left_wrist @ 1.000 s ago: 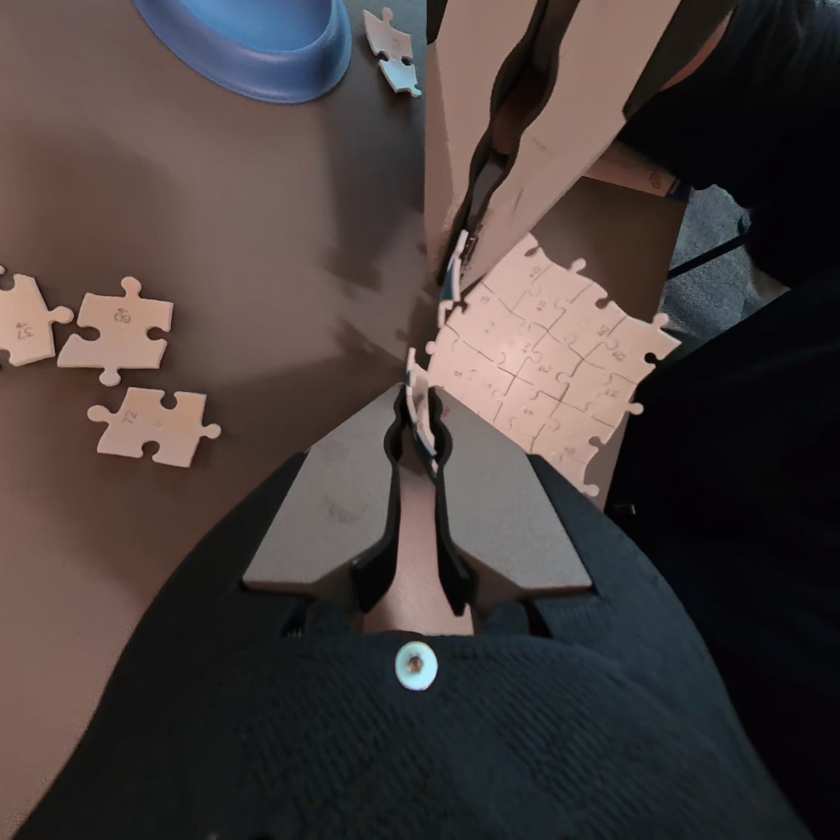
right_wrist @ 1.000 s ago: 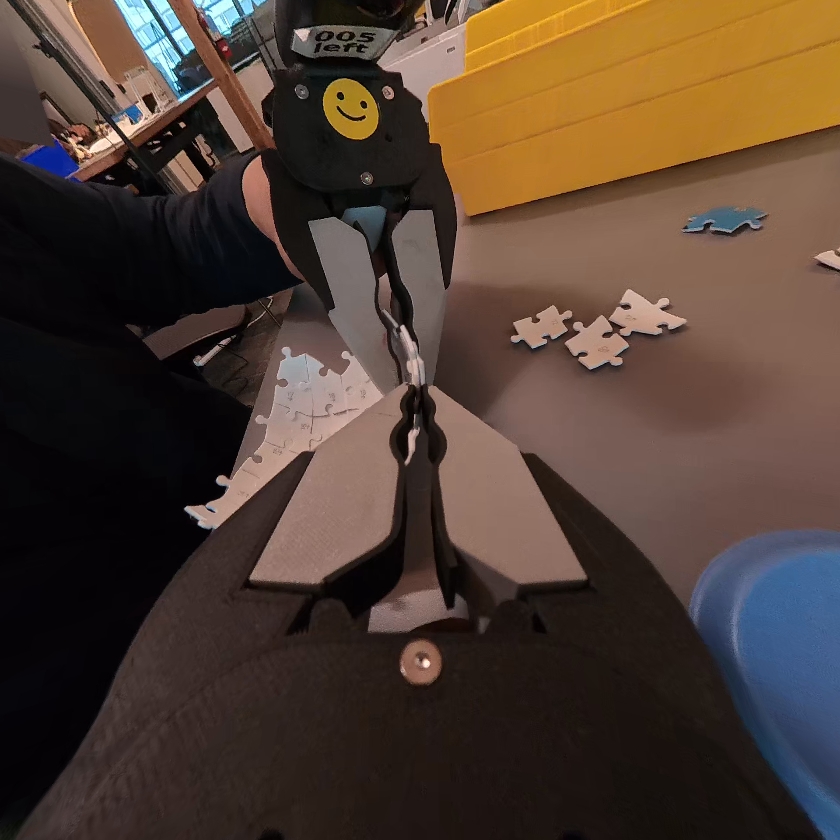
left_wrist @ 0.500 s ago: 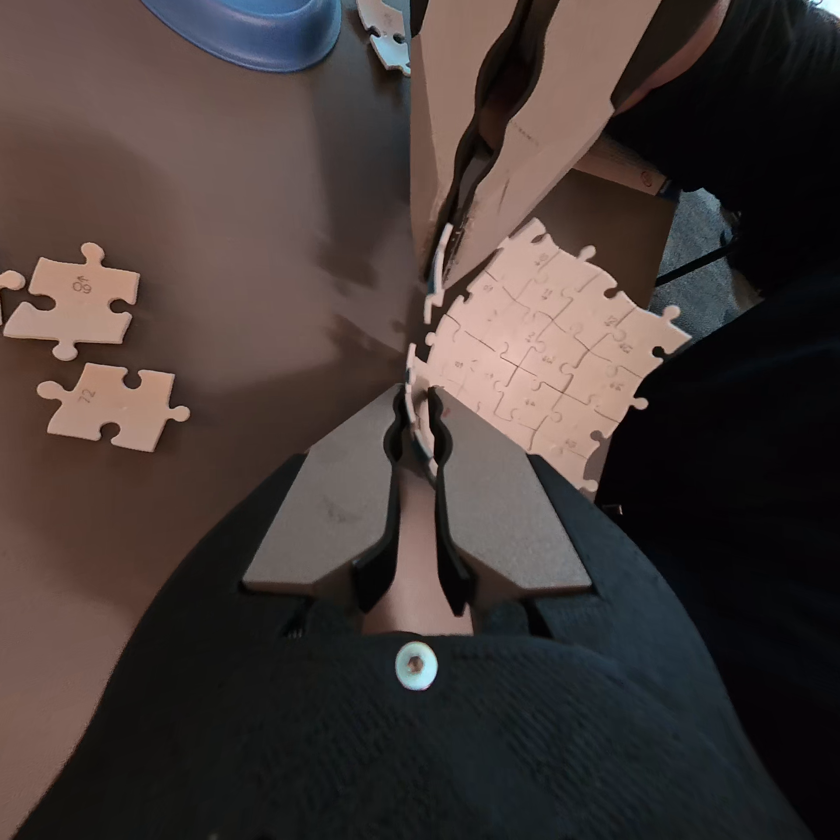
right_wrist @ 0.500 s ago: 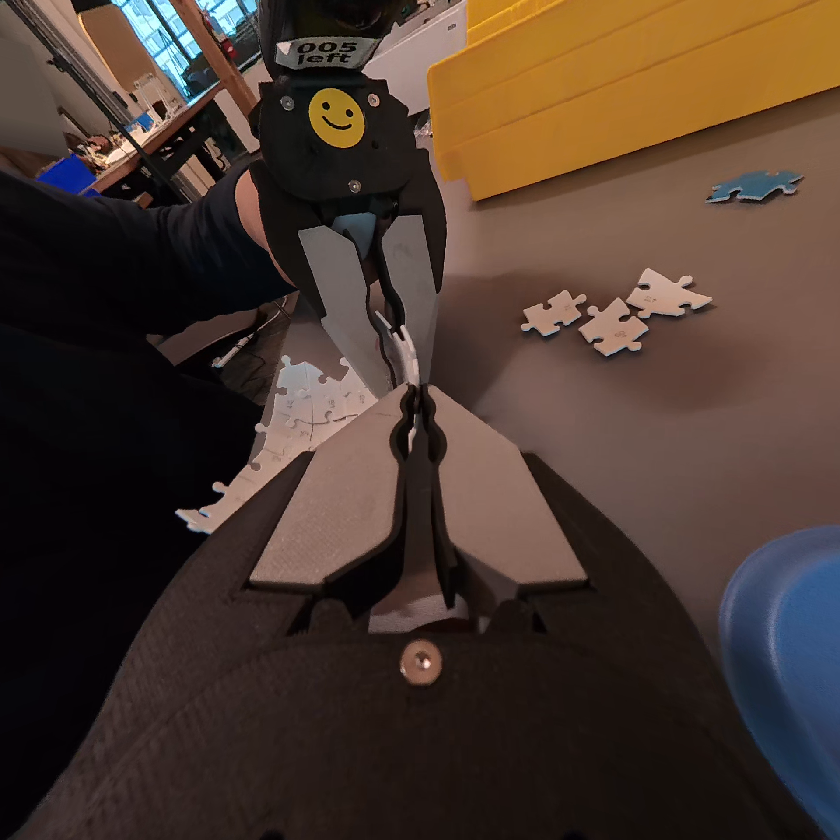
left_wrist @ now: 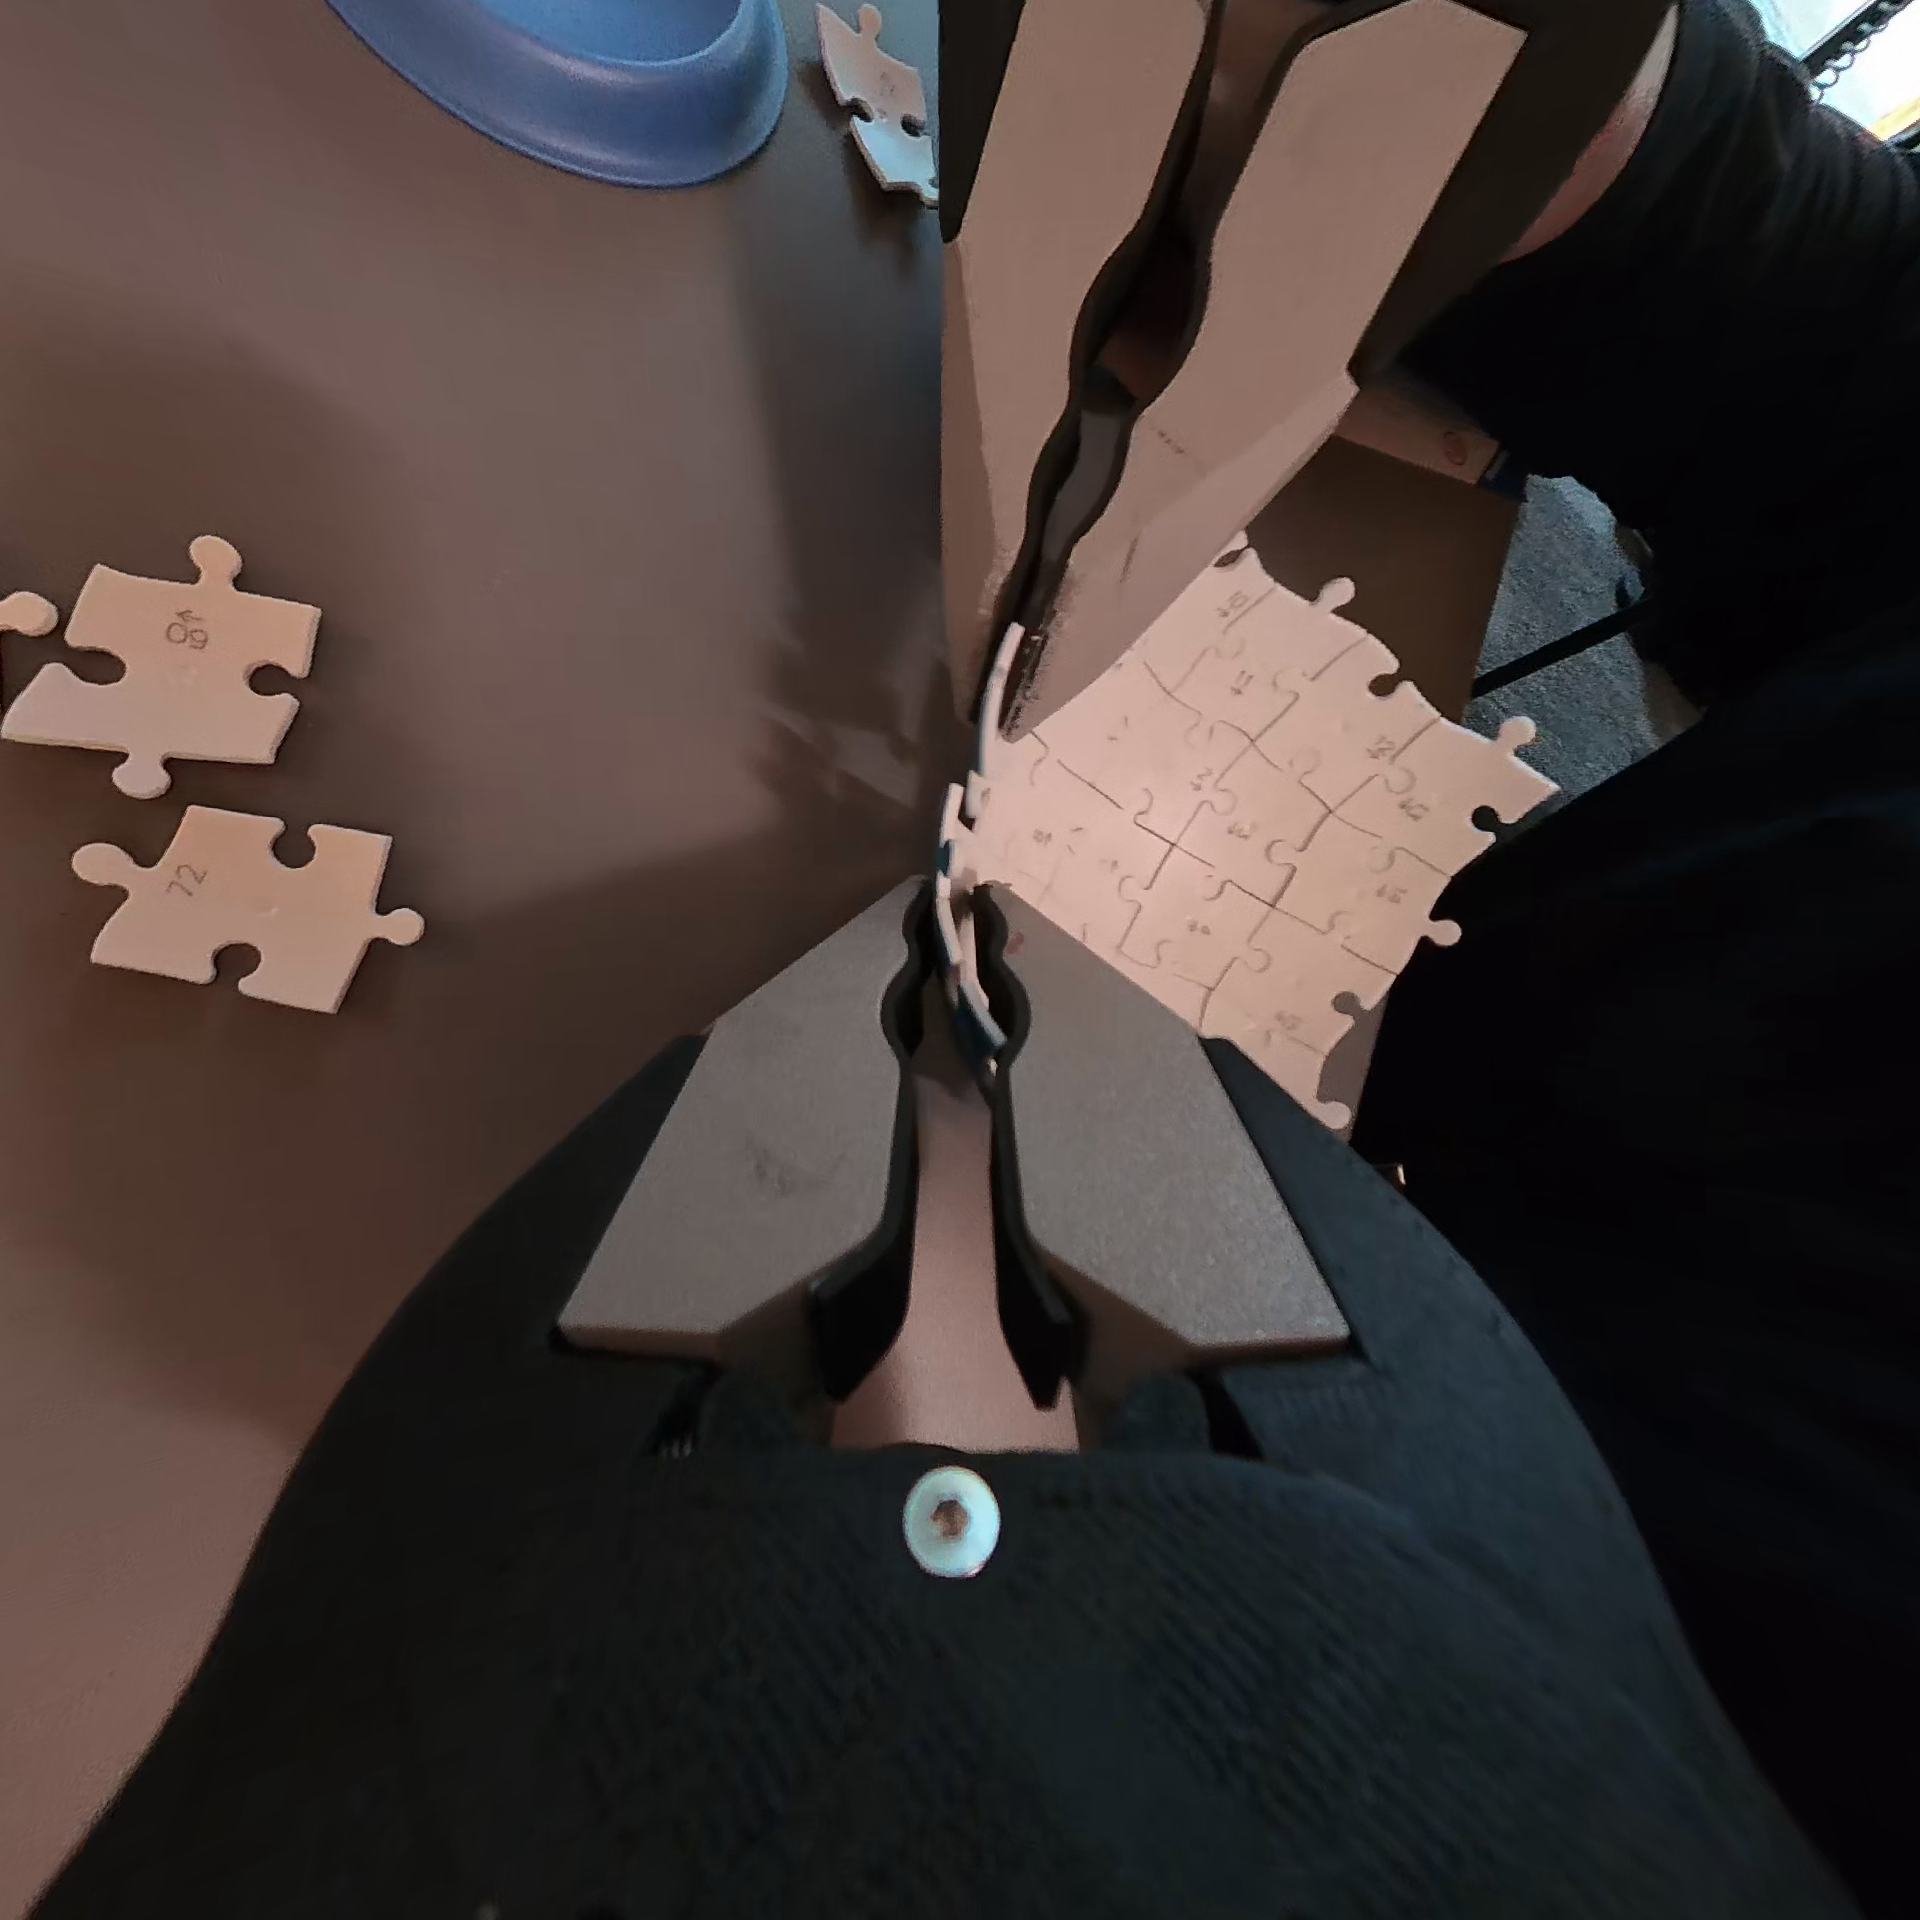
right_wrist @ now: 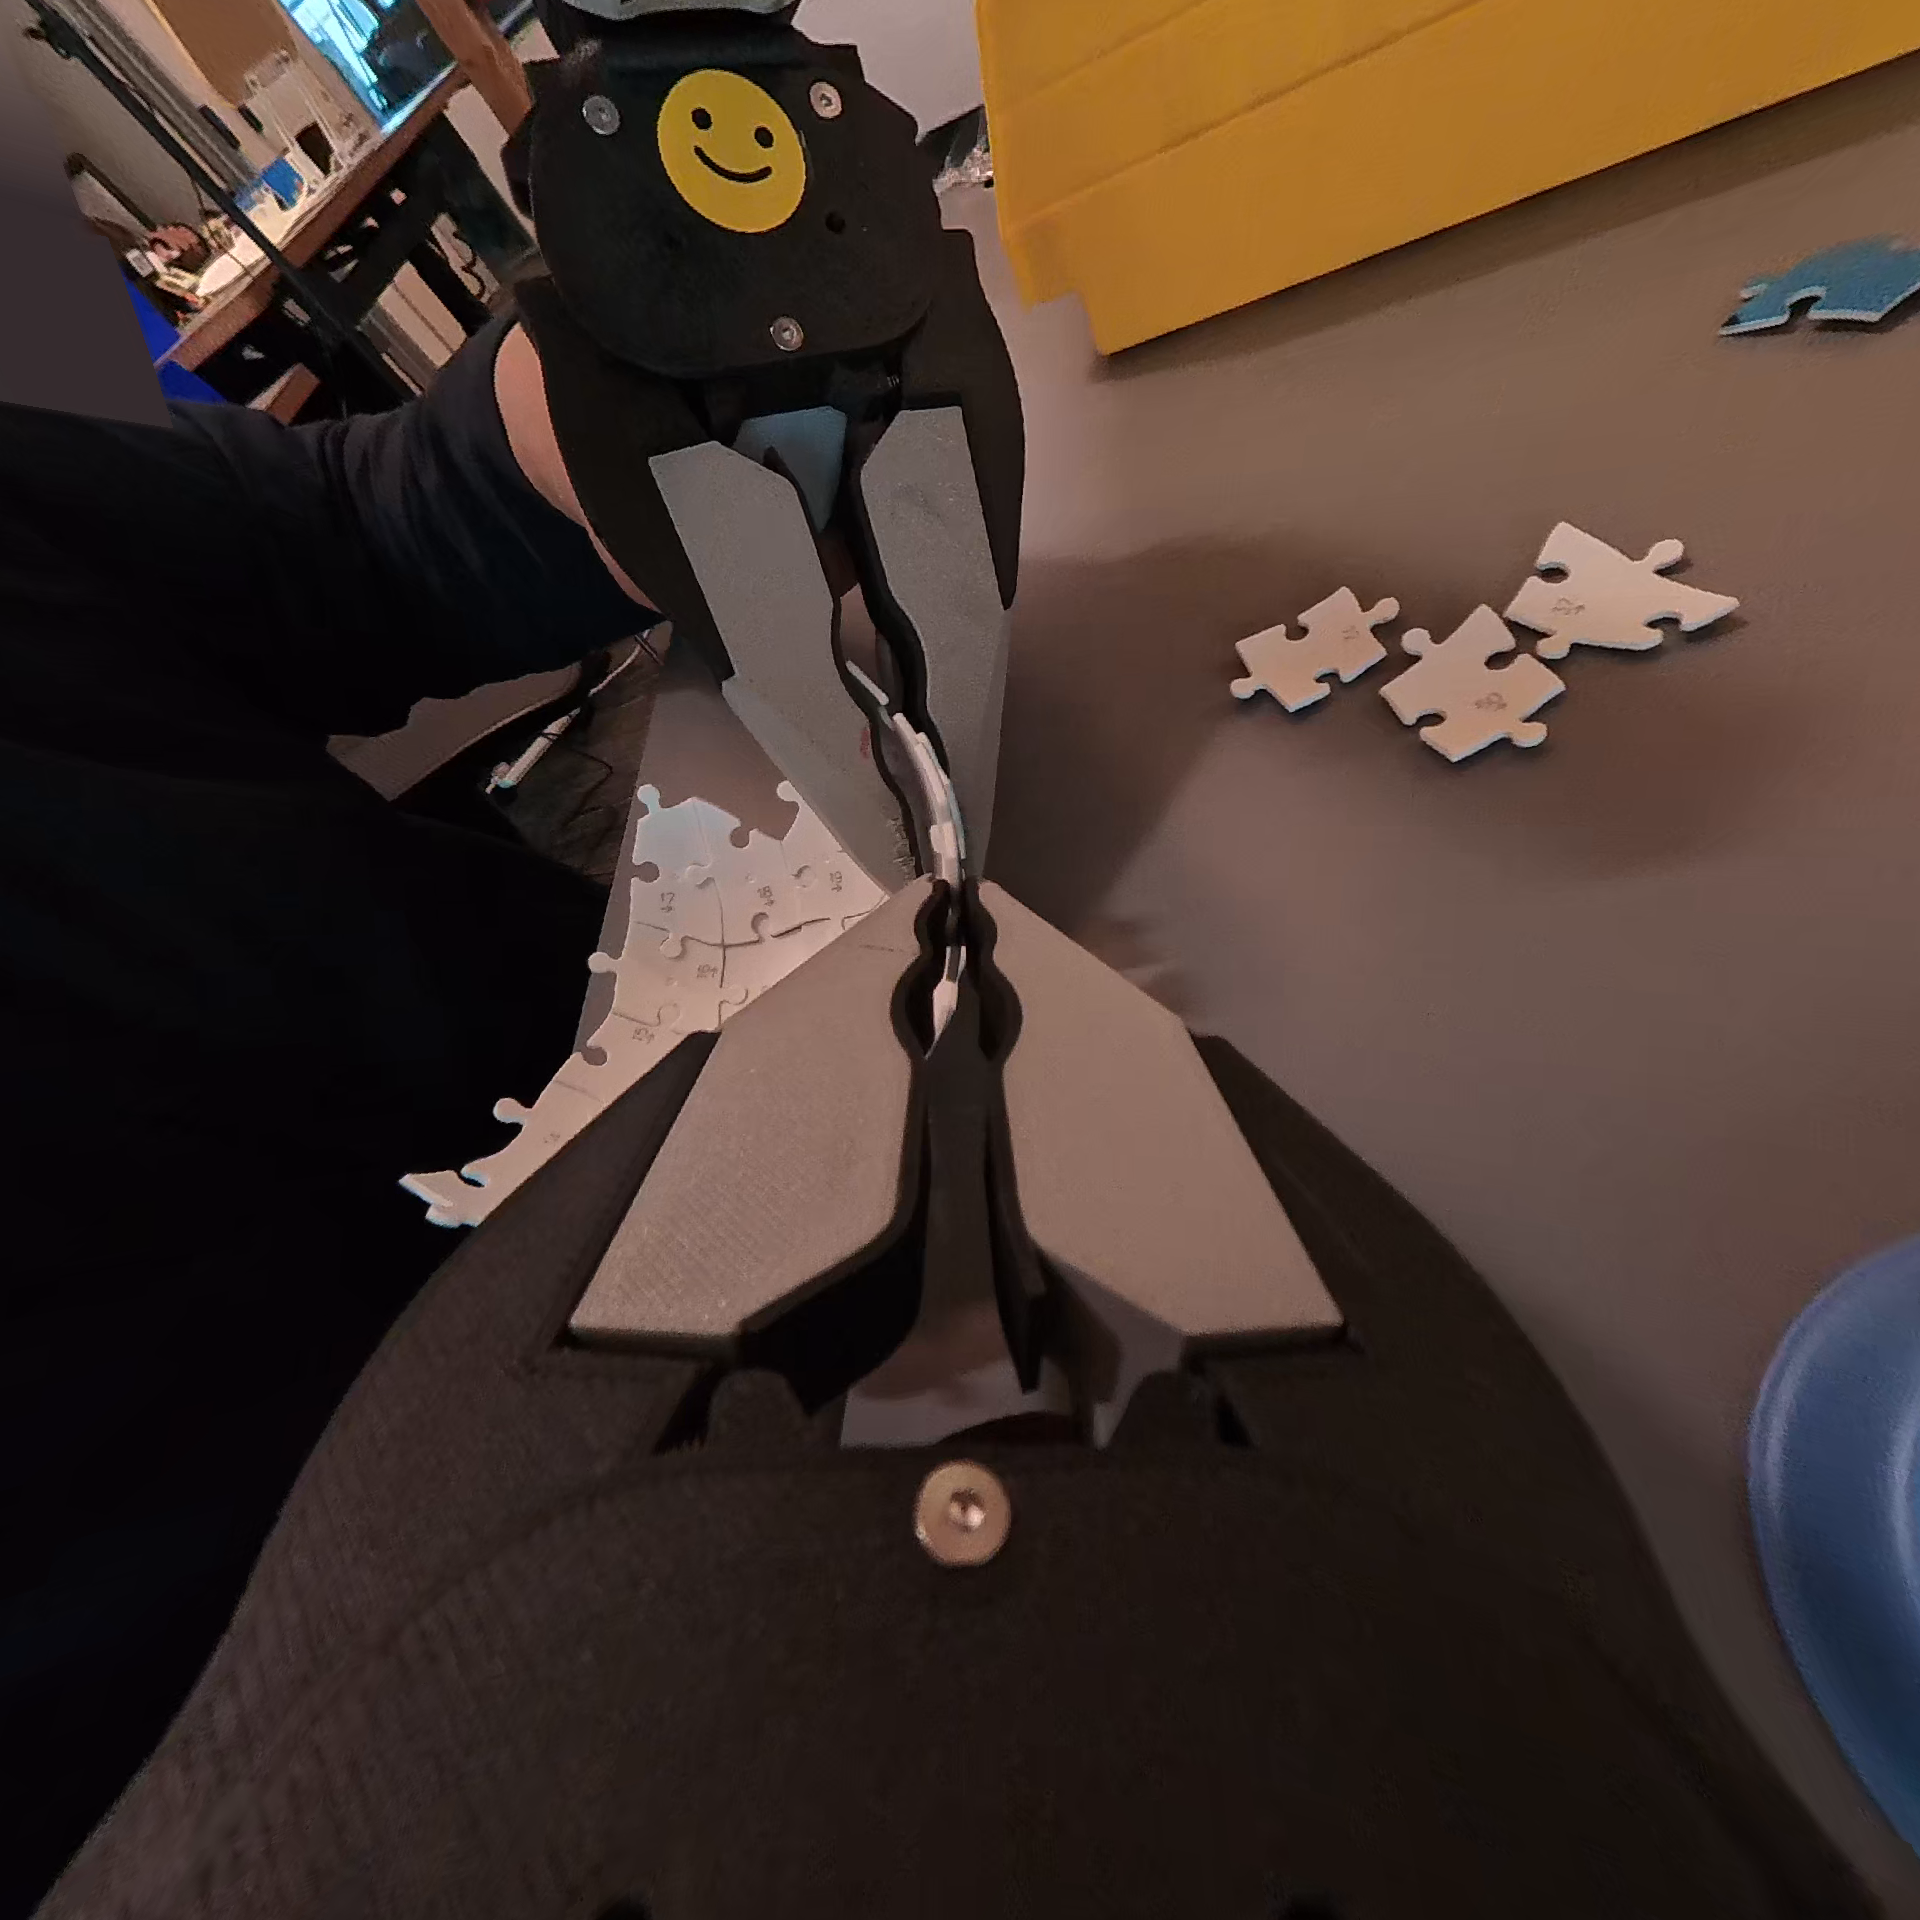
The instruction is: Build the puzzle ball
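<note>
We've got the left hand-held gripper (left_wrist: pixel 961 925) and right hand-held gripper (right_wrist: pixel 961 914) both pinching the curved puzzle section (left_wrist: pixel 1247 821) edge above the tabletop (left_wrist: pixel 520 416); it's light, flexible, seams pop easily, so grip near joints.

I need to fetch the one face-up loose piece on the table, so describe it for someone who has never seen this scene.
Start at the yellow bin along the far edge of the grey table. Just in front of it, at the right wrist view's right edge, lies the blue puzzle piece, alone. The three loose pieces nearer the middle show their white backs; this one shows blue.
</note>
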`<control>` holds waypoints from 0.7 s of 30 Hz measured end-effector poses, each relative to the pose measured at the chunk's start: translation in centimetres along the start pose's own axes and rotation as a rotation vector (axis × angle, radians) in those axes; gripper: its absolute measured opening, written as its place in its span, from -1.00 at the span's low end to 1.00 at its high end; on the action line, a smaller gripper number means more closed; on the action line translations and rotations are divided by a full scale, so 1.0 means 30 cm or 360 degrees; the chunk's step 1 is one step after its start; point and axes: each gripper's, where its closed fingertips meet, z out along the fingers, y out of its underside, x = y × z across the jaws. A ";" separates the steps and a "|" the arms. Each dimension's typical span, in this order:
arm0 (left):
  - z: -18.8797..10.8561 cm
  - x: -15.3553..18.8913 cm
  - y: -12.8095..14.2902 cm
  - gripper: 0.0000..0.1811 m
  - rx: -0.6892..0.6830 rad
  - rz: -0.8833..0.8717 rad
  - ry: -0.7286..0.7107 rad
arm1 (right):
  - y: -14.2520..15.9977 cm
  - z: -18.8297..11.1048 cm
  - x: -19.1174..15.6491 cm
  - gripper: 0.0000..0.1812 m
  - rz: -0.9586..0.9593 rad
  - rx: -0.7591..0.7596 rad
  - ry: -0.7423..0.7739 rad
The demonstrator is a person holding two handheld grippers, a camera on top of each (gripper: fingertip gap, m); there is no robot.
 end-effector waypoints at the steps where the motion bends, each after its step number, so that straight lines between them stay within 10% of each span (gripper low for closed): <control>1: -0.001 -0.001 0.000 -0.96 0.0003 -0.0002 -0.0001 | 0.000 0.002 -0.001 -1.00 0.0010 -0.0003 -0.0009; 21: -0.011 -0.005 -0.002 -0.87 0.0020 -0.0011 -0.0004 | -0.047 -0.046 -0.001 -1.00 -0.0081 -0.0003 0.0025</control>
